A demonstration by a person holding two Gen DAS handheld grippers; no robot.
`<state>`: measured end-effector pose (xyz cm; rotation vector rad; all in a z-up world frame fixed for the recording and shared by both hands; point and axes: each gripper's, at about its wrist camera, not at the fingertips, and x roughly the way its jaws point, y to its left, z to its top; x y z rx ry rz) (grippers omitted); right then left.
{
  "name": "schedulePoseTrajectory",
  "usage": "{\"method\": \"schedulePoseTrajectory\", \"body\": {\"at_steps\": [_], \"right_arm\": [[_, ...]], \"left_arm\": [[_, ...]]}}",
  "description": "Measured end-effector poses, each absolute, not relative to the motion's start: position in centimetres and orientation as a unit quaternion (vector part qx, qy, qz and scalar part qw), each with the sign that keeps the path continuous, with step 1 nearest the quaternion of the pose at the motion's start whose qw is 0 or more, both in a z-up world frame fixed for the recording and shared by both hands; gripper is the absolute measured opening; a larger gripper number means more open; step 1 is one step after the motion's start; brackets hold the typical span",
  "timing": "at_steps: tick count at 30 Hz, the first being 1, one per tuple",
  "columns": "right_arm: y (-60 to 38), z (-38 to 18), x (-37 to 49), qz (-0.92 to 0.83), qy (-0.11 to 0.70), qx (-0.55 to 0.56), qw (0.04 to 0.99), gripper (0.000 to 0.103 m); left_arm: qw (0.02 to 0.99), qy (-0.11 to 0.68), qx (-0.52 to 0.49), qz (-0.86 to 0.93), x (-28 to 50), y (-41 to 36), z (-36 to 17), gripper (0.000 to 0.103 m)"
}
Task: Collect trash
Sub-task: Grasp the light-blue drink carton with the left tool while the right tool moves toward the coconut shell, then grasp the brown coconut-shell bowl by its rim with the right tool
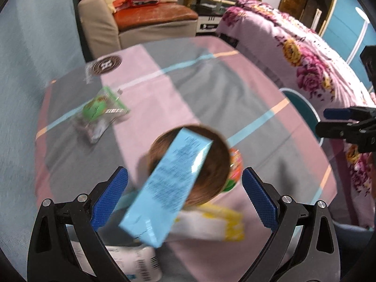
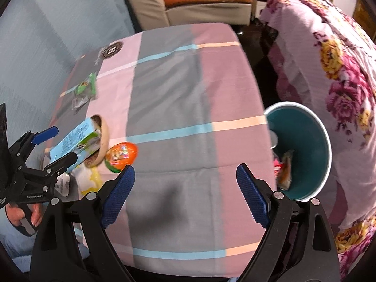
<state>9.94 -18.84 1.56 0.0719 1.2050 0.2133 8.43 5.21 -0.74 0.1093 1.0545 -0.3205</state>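
A light blue carton (image 1: 169, 188) leans with one end in a brown bowl (image 1: 211, 164) on the checked tablecloth (image 1: 199, 89). My left gripper (image 1: 185, 195) is open around the carton, with neither pad touching it. The right wrist view shows the same carton (image 2: 77, 141) between the left gripper's (image 2: 55, 148) fingers. My right gripper (image 2: 185, 192) hangs open over bare cloth, holding nothing. A teal bin (image 2: 310, 141) with a white rim stands off the table's right edge with wrappers (image 2: 285, 171) inside. An orange egg-shaped packet (image 2: 121, 156) lies beside the bowl.
A green wrapper (image 1: 101, 108) lies at the table's far left. A yellow-white packet (image 1: 211, 223) and a white barcoded pack (image 1: 141, 263) lie near the front. A floral blanket (image 2: 340, 82) flanks the bin. An armchair (image 1: 145, 16) stands behind. A hand (image 2: 25, 216) holds the left gripper.
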Motion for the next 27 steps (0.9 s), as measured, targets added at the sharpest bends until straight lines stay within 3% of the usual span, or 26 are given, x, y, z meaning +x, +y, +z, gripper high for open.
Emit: {"method": "schedulePoseTrajectory", "body": {"at_steps": [6,10,13,16,17,27], "right_arm": [[-16.8,0.4,10.4,0.112,0.579,0.029,0.807,0.084],[-16.2,-0.2,10.7,0.118,0.588,0.032,0.799,0.084],[-15.6,-0.7,11.0,0.12,0.593,0.031,0.796,0.084],[-15.1,-0.9,11.3,0.124,0.595,0.031,0.794,0.084],[-15.0,-1.0,11.5,0.125,0.596,0.031,0.793,0.084],[-12.1,-1.8,13.6,0.153,0.599,0.033,0.786,0.084]], "left_arm": [[0.842,0.513,0.071,-0.15,8.4,6.3,-2.5,0.096],[0.835,0.521,0.078,-0.157,8.8,6.2,-3.3,0.083],[0.833,0.523,0.086,-0.157,9.0,6.0,-3.7,0.081],[0.825,0.535,0.078,-0.165,9.3,6.0,-4.4,0.048],[0.823,0.538,0.071,-0.168,9.4,6.1,-4.5,0.044],[0.853,0.502,-0.014,-0.142,9.8,10.1,-1.5,0.042]]}}
